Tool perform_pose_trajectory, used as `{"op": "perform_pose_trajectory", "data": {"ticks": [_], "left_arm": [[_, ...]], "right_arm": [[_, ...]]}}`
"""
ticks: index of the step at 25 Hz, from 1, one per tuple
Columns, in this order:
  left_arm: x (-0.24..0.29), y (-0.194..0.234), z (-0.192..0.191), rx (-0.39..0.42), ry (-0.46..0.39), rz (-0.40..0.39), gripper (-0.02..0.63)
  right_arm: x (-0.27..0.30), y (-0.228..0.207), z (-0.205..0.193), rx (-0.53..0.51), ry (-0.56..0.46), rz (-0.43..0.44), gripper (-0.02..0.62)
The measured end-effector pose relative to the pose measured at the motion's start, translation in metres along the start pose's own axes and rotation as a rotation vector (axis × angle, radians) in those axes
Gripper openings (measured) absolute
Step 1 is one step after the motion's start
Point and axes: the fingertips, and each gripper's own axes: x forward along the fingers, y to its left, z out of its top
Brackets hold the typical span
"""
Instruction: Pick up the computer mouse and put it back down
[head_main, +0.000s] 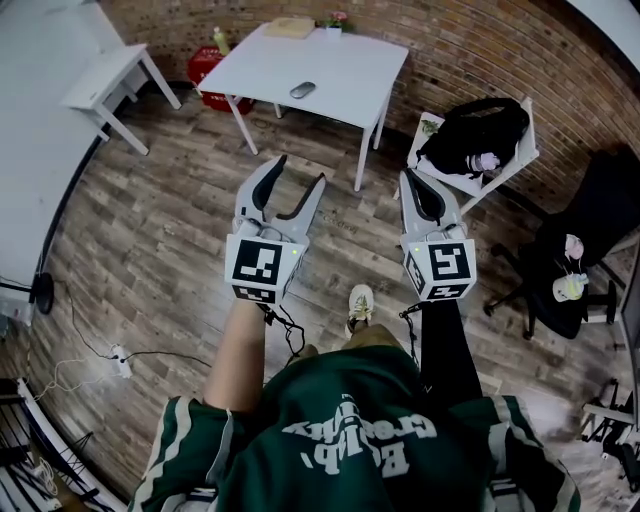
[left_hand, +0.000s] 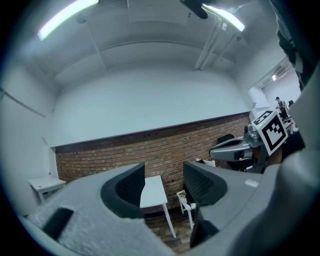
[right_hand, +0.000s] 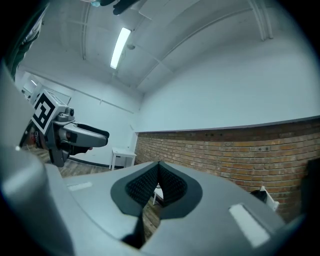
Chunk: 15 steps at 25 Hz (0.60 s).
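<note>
A grey computer mouse (head_main: 302, 90) lies on the white table (head_main: 340, 70) by the brick wall, well ahead of both grippers. My left gripper (head_main: 300, 170) is held level over the wood floor with its jaws apart and nothing between them. In the left gripper view the table (left_hand: 152, 192) shows through the gap of the left gripper (left_hand: 164, 186). My right gripper (head_main: 409, 177) is level beside it with its pads pressed together and nothing in them; the right gripper view shows the right gripper (right_hand: 159, 174) the same way. The mouse is not visible in either gripper view.
On the table also lie a wooden board (head_main: 290, 27) and a small flower pot (head_main: 338, 20). A white chair holding a black bag (head_main: 475, 135) stands to the right, with a black office chair (head_main: 590, 230) beyond it. A small white side table (head_main: 110, 75) and a red object (head_main: 205, 65) are at the left.
</note>
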Motion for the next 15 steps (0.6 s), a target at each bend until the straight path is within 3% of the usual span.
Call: {"op": "perform_pose_trajectory", "data": {"ticks": [15], "left_arm": [[0.13,0.031,-0.004,-0.004,0.049,0.039,0.239]], "right_arm": [[0.111,-0.094,-0.017,0.049,-0.014,0.077,0.012]]}}
